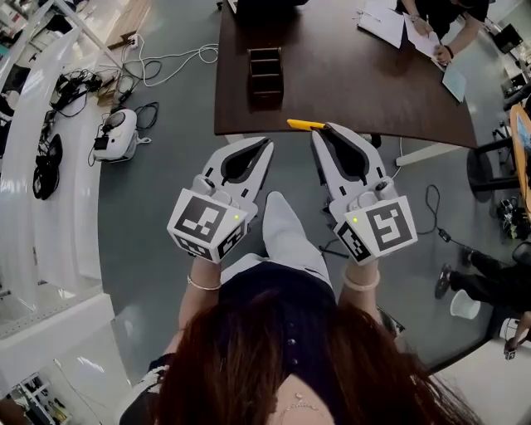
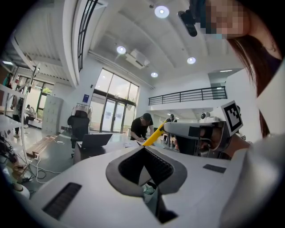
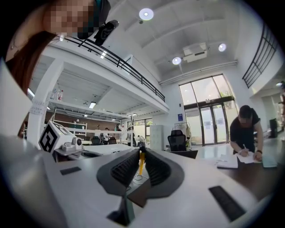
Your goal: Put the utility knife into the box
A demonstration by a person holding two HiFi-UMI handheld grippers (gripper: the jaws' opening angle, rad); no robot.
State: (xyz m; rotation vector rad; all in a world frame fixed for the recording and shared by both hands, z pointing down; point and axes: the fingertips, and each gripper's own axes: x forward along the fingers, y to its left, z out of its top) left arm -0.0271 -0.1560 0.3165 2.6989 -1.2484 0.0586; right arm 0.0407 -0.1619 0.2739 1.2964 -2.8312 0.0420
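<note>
My right gripper (image 1: 325, 128) is shut on a yellow utility knife (image 1: 304, 124), which sticks out leftward from its tips, just over the near edge of the dark table (image 1: 348, 83). In the right gripper view the knife (image 3: 141, 163) stands as a thin yellow strip pinched between the ribbed pads. A dark open box (image 1: 265, 75) with compartments stands on the table, beyond and left of the knife. My left gripper (image 1: 267, 143) is shut and empty, level with the right one. From the left gripper view the knife (image 2: 155, 132) and the right gripper (image 2: 196, 133) show to the right.
A person (image 1: 438, 21) writes on papers (image 1: 383, 23) at the table's far right corner. On the floor to the left lie cables (image 1: 166, 62) and a white device (image 1: 116, 133), beside a white curved counter (image 1: 50, 166). A black chair base (image 1: 485, 170) stands at the right.
</note>
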